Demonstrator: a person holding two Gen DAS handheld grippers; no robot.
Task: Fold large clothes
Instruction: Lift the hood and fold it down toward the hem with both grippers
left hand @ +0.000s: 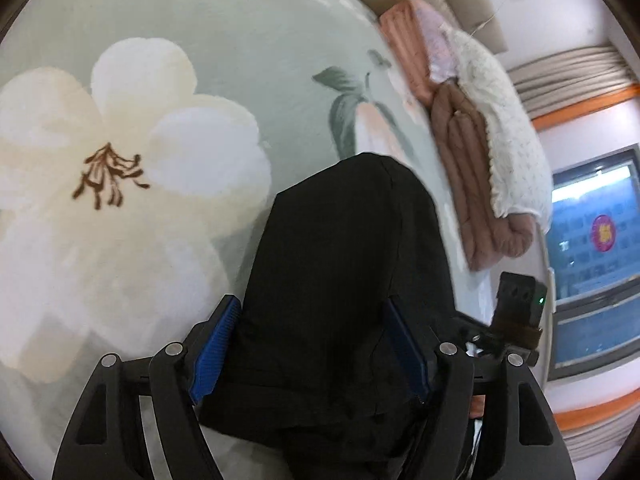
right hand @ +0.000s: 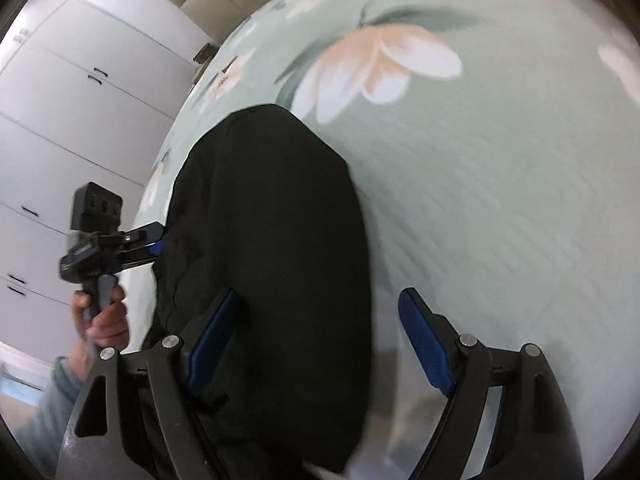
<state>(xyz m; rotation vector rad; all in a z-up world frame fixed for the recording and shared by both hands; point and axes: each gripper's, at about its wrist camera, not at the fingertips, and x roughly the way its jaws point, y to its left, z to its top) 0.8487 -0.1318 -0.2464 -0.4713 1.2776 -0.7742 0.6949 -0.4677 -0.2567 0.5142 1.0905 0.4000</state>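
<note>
The left tool points steeply downward, its blue pads spread apart. The right tool tilts down likewise, jaws standing wide. Left of the right tool, a hand in a grey-green sleeve grips the left tool's handle.

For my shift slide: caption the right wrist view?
Open right tongs over a black garment on a floral bedspread.

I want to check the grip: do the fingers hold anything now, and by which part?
Nothing is held. Both the left gripper and the right gripper are open; the black garment lies loose on the bed.
</note>
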